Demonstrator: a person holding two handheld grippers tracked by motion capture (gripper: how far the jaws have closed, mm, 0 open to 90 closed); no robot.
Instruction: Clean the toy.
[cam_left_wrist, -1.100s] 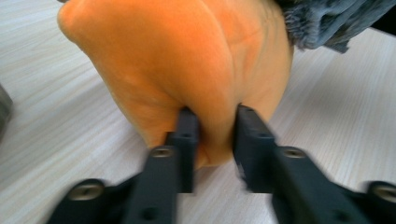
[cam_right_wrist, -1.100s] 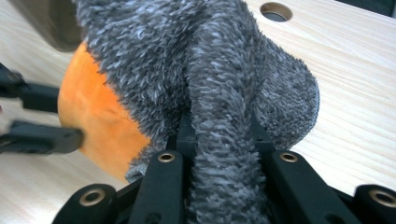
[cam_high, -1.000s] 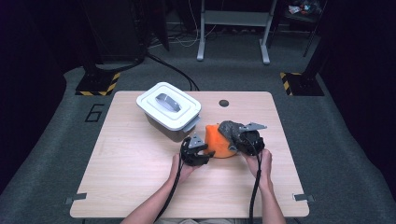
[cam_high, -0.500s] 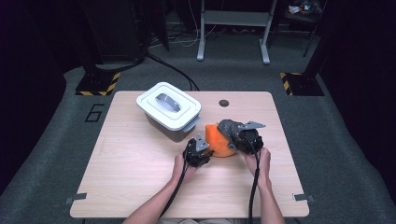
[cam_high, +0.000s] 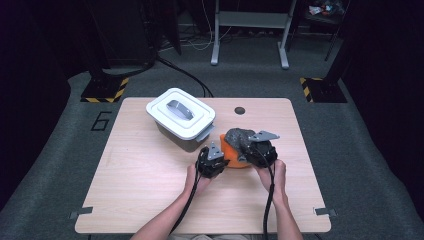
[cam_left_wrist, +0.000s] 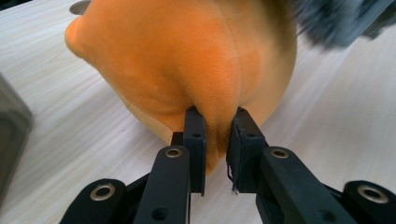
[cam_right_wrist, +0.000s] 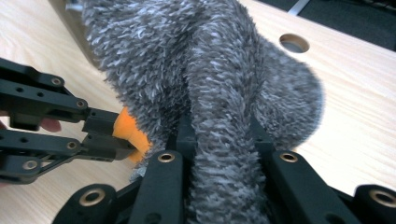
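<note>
An orange plush (cam_high: 233, 153) lies on the wooden table (cam_high: 140, 180), with a grey fuzzy plush (cam_high: 238, 137) draped over its top. My left gripper (cam_high: 222, 156) comes at the orange plush from the left. Its jaws have just been closing and now pinch a fold of the orange fabric (cam_left_wrist: 210, 70) between the pads (cam_left_wrist: 195, 130). My right gripper (cam_high: 245, 146) is shut on a thick fold of the grey plush (cam_right_wrist: 219, 84) and holds it just above the orange one. The right gripper view also has the left gripper (cam_right_wrist: 109, 135) at its left, nipping the orange plush (cam_right_wrist: 130, 133).
A white lidded box (cam_high: 180, 112) with a grey handle stands at the back left, close to the plush. A round hole (cam_high: 240, 110) sits in the table near its far edge. Cables trail from both grippers toward the person's forearms at the near edge.
The left gripper's jaws have closed onto the orange plush. The right gripper has lifted slightly with the grey plush in it.
</note>
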